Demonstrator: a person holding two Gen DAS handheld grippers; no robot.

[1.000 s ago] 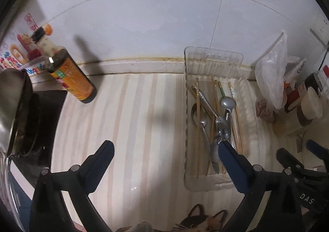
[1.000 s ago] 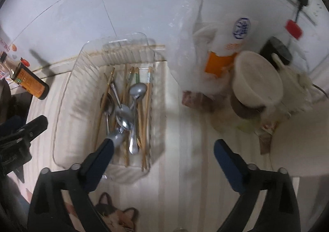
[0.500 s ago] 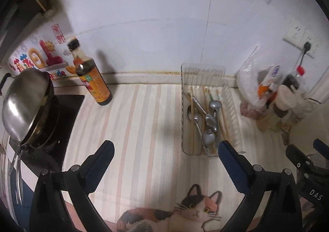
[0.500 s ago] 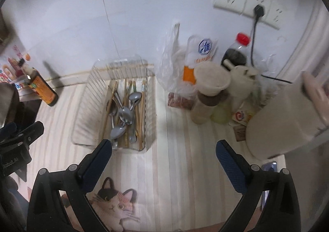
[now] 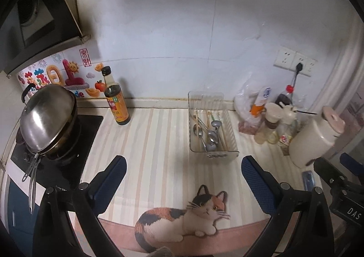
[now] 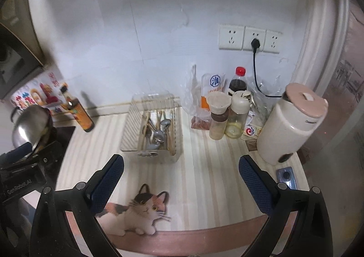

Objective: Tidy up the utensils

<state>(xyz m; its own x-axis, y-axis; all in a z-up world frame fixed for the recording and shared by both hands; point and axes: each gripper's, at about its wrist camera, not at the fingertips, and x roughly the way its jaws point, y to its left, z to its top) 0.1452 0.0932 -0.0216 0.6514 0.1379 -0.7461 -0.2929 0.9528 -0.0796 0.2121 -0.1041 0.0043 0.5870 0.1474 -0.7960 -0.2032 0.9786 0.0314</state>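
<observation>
Only the left view shows the whole wok (image 5: 49,118), far left of the tray (image 5: 229,141). Utensils (image 5: 208,133) lie inside the tray. Right of it, the kettle (image 6: 290,123). Left gripper (image 5: 183,174) and right gripper (image 6: 180,171) gape, empty.

A pale wall (image 6: 159,18) of large tiles with thin seams fills the upper half of both views. At two o'clock in the right wrist view, a triple wall socket (image 6: 249,38) carries one black plug (image 6: 256,42). The striped countertop mat (image 5: 157,143) runs toward six o'clock, where a printed calico cat (image 5: 182,218) lies (flat, part of the mat). At nine o'clock sits a black cooktop (image 5: 88,127); above it, at ten o'clock, a dark range hood (image 5: 34,18). Light is dim and even.
</observation>
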